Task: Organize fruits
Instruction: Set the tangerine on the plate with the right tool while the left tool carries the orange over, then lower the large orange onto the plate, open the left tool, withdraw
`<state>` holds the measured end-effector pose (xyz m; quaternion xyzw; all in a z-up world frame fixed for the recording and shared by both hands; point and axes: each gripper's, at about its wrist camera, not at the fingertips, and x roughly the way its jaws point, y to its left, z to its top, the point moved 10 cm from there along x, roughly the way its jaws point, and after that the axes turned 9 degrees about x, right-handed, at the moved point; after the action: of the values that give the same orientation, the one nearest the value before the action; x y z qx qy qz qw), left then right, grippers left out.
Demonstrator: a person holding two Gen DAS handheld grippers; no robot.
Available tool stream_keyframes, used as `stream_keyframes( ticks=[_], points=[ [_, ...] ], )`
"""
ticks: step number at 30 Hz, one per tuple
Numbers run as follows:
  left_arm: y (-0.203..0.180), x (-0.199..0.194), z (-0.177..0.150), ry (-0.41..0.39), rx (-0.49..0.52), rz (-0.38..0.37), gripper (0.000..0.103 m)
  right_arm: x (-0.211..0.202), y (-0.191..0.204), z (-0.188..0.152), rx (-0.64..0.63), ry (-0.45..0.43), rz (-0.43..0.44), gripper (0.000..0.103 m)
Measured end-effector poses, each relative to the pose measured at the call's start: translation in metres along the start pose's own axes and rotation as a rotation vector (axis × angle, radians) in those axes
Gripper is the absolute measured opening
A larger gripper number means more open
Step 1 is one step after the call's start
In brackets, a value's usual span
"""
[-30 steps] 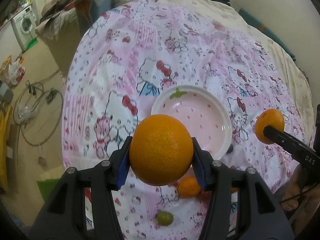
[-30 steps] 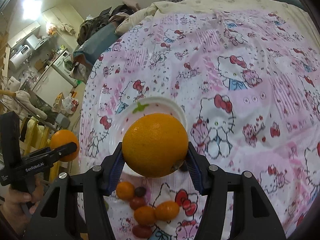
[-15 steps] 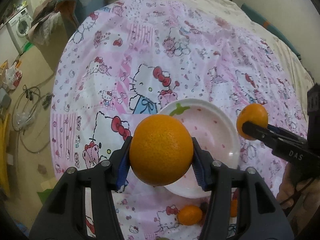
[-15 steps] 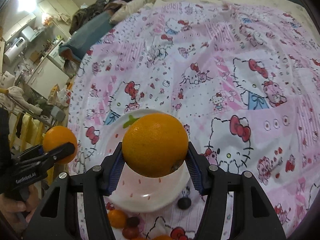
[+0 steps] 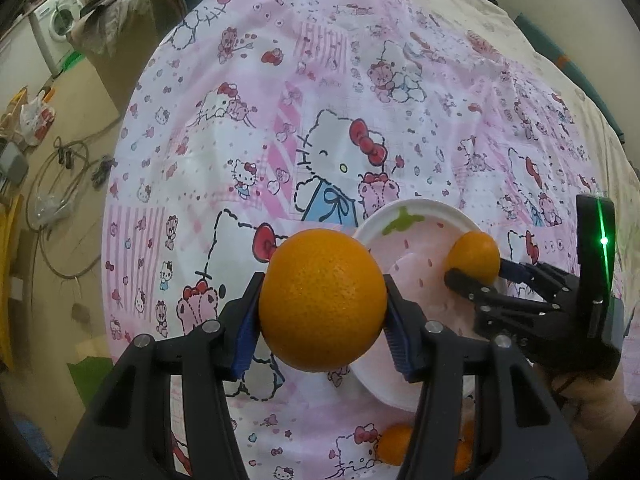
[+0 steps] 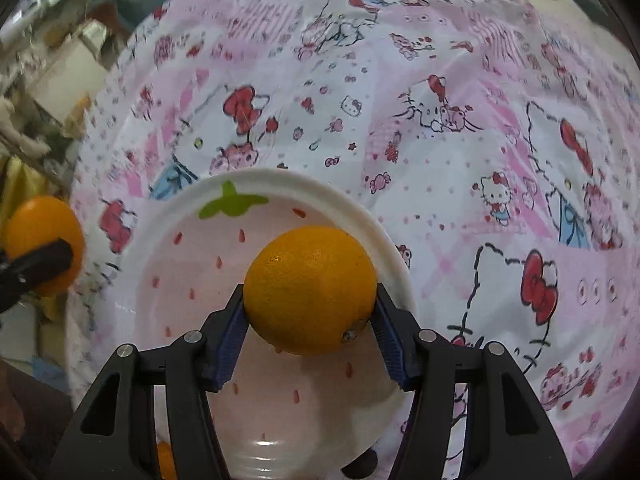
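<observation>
My left gripper (image 5: 322,308) is shut on a large orange (image 5: 322,300), held above the cloth just left of the white strawberry-print plate (image 5: 416,216). My right gripper (image 6: 310,300) is shut on a second orange (image 6: 310,288), held over the right part of that plate (image 6: 256,188). In the left wrist view the right gripper (image 5: 476,268) and its orange (image 5: 474,254) hang over the plate's right side. In the right wrist view the left gripper's orange (image 6: 42,232) shows at the far left, beside the plate.
The pink Hello Kitty cloth (image 5: 320,100) covers a bed. Small oranges (image 5: 394,442) lie on it near the plate's near edge; one (image 6: 166,460) shows under the right gripper. The bed's left edge drops to a floor with cables (image 5: 60,184) and a washing machine (image 5: 56,28).
Both grippers have moved forward and down toward the plate, each still holding its orange. The right gripper's orange now hangs over the plate; the loose fruits have slid toward the bottom of view.
</observation>
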<state>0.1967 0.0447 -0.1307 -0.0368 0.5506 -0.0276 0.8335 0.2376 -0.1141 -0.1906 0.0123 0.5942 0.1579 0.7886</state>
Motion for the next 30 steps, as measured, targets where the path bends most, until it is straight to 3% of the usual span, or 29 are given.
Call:
stream_keyframes(
  ticks=[3, 6, 9, 20, 30],
  points=[
    [-0.002, 0.003, -0.002, 0.01, 0.002, -0.007, 0.05, 0.001, 0.004, 0.004, -0.022, -0.021, -0.008, 0.064],
    [-0.006, 0.003, -0.003, 0.014, 0.006, -0.017, 0.051, -0.002, 0.001, 0.006, 0.025, -0.024, 0.043, 0.066],
    [-0.008, 0.002, -0.002, 0.011, 0.012, -0.015, 0.051, -0.009, 0.001, 0.011, 0.046, -0.044, 0.069, 0.077],
    [-0.026, 0.011, 0.0, 0.019, 0.037, -0.027, 0.051, -0.034, -0.011, 0.016, 0.138, -0.079, 0.146, 0.078],
    [-0.051, 0.034, -0.003, 0.062, 0.081, -0.068, 0.051, -0.079, -0.057, 0.01, 0.278, -0.147, 0.175, 0.079]
  ],
)
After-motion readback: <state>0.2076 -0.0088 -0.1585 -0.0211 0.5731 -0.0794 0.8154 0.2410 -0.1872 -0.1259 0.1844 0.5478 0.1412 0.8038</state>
